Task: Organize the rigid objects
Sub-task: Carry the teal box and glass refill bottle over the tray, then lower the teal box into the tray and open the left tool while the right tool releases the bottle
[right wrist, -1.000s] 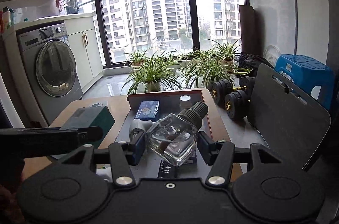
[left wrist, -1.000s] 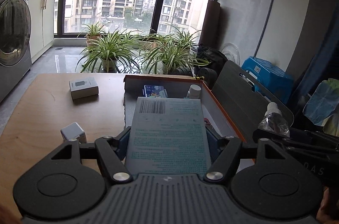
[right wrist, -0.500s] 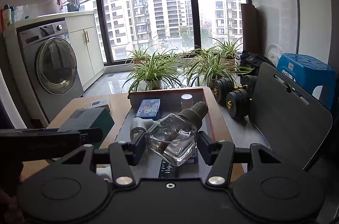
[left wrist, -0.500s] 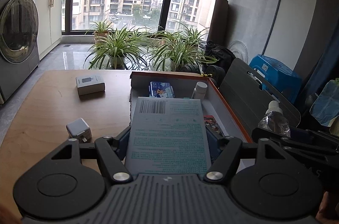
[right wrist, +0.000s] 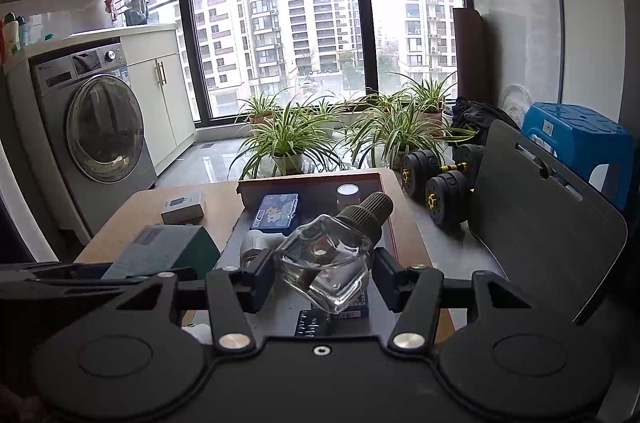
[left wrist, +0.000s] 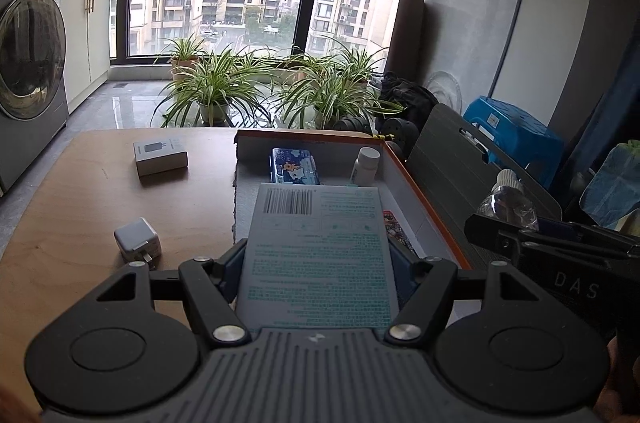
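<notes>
Orange-rimmed grey storage tray [left wrist: 424, 199] on the wooden table [left wrist: 72, 207], both grippers carrying items above it.

Tray, largest item: lying directly ahead of both grippers, already holding a blue printed plastic case [left wrist: 294, 165] and a white capped pill bottle [left wrist: 365, 166] at its far end. Pale teal printed cardboard box [left wrist: 318, 255]: the left gripper [left wrist: 318, 263] is clamping it, long axis pointing forward over the tray's near end. Clear square glass bottle with a black ribbed cap [right wrist: 332, 263]: the right gripper [right wrist: 324, 273] is gripping it, cap tilting up and away to the right, over the tray. Small white charger cube [left wrist: 138, 243]: sitting loose on the table, left of the tray, nearer the left gripper.
</notes>
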### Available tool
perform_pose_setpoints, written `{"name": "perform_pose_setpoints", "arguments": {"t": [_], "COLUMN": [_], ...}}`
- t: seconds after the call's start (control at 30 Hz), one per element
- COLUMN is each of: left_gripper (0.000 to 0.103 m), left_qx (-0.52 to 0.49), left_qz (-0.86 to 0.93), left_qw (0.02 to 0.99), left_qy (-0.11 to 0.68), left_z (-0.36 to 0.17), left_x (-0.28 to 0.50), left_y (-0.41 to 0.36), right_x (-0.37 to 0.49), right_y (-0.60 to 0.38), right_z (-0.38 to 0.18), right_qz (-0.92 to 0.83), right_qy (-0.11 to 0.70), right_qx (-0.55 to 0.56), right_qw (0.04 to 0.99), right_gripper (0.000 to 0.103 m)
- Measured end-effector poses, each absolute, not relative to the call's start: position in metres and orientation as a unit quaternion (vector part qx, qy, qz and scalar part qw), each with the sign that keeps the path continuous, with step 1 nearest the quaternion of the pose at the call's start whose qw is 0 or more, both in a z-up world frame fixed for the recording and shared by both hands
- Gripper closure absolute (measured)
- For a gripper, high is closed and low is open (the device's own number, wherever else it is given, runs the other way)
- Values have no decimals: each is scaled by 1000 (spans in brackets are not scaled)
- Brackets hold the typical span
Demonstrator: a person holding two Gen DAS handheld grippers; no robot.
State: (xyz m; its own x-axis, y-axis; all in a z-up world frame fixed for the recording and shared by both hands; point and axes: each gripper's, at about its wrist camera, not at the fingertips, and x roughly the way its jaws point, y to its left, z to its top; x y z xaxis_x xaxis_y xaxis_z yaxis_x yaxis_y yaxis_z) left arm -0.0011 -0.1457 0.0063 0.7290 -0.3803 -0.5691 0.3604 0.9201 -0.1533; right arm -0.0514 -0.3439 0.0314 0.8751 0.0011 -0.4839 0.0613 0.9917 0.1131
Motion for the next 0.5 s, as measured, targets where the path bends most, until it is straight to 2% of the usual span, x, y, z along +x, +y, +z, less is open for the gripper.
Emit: {"name": "perform_pose_setpoints", "arguments": {"t": [0.37,0.5], "left_gripper": [31,37], "left_qx": [-9,-6], "left_qz": [-209,-214], "left_qw": [926,927], "left_qy": [313,309], "left_z": [1,2], "left_x": [-5,-5], "left_y": [-152,-155], "right_x": [-36,-32], "right_y": [-342,-340], "right_z": [36,36], "right_qz": [1,7], "right_qy": [254,256], "right_qx": [58,58], "right_qw": [966,965], "right_gripper": [38,38]}}
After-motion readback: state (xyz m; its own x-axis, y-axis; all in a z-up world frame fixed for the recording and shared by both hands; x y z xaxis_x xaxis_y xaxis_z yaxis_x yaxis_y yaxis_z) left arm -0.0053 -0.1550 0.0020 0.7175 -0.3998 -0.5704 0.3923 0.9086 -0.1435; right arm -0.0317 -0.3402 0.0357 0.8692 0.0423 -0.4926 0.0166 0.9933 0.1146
